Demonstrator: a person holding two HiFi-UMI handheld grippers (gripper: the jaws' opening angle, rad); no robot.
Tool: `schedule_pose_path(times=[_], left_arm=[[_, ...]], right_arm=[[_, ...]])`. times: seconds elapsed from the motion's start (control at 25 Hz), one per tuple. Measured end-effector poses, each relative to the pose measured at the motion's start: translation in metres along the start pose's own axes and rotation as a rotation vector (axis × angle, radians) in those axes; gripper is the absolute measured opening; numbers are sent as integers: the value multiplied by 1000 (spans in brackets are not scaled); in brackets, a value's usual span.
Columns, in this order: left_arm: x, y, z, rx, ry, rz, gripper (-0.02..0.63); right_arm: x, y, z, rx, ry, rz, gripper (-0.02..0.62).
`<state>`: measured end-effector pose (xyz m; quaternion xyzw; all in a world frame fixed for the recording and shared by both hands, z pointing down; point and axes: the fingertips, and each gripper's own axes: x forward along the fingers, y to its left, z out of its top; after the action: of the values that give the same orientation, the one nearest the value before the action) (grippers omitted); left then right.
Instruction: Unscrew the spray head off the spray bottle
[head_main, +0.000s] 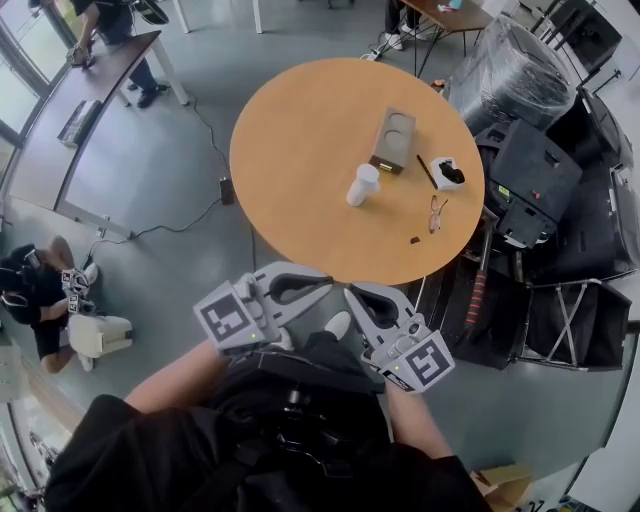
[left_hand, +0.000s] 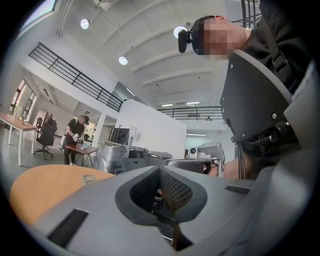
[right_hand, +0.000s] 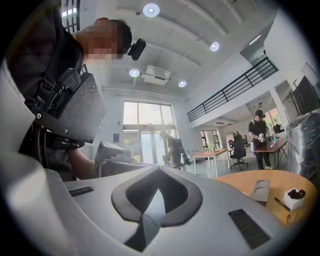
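The white spray bottle (head_main: 363, 185) stands upright near the middle of the round orange table (head_main: 300, 150). Both grippers are held close to my body, short of the table's near edge and apart from the bottle. My left gripper (head_main: 327, 284) is shut with nothing in it; in the left gripper view its jaws (left_hand: 160, 171) meet tip to tip. My right gripper (head_main: 351, 292) is also shut and empty, its tips (right_hand: 159, 171) touching, and it sits beside the left one. Neither gripper view shows the bottle.
On the table lie a grey cup carrier (head_main: 393, 140), a pen (head_main: 427, 172), a small white box with a dark item (head_main: 446, 172), and glasses (head_main: 437, 212). Black cases (head_main: 535, 180) crowd the table's right side. A person sits on the floor at left (head_main: 45, 300).
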<state>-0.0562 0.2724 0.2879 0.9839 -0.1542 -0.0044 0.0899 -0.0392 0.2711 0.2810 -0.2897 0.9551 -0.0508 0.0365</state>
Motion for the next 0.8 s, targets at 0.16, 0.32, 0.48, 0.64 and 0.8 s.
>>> schedule_pose_path(times=[0.16, 0.32, 0.48, 0.64, 0.8], left_arm=[[30, 17, 3, 14, -2, 2, 3], [56, 32, 6, 22, 2, 5, 3], [79, 48, 8, 26, 8, 15, 3], [98, 64, 15, 23, 6, 32, 3], [118, 73, 15, 23, 19, 45, 3]], right_arm=[[-3, -33, 5, 0, -6, 14, -12], [-6, -60, 11, -2, -18, 29, -11], [-8, -88, 12, 6, -20, 41, -12], [-7, -112, 15, 14, -17, 56, -11], [-11, -135, 17, 17, -22, 72, -12]])
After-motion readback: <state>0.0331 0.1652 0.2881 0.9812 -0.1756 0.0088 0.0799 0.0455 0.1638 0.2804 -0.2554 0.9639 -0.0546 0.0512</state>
